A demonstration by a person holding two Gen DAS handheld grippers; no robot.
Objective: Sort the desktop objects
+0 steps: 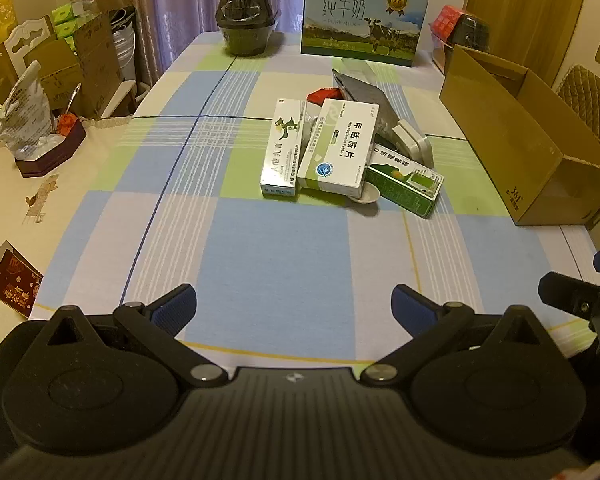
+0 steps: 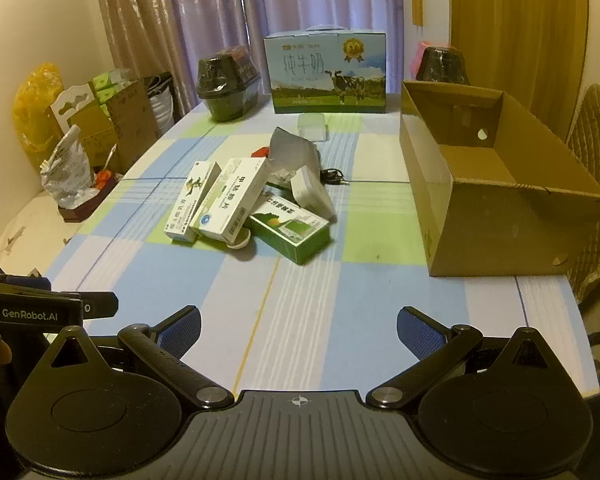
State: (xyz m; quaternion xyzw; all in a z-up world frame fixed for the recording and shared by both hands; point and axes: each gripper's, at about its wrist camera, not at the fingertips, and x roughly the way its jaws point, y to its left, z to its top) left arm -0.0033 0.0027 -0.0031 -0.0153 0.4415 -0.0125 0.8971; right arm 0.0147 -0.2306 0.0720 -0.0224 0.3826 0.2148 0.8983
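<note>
The checked counter (image 2: 300,320) runs to curtains at the far end, with the pile of boxes (image 2: 244,208) mid-counter and the carton (image 2: 496,216) on the right looking empty. My left hand-held gripper (image 1: 294,308) and right hand-held gripper (image 2: 299,330) hang open at the near edge, holding nothing, so I judge the sorting not yet begun.

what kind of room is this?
Likely a home dining room: checked tablecloth on the table, drawn curtains behind it, and a milk carton gift box beside stacked household clutter.

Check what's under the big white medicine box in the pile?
A small white dish pokes out beneath the white box's near corner, propping it. Its left edge leans on the narrow box. Anything further underneath is hidden.
</note>
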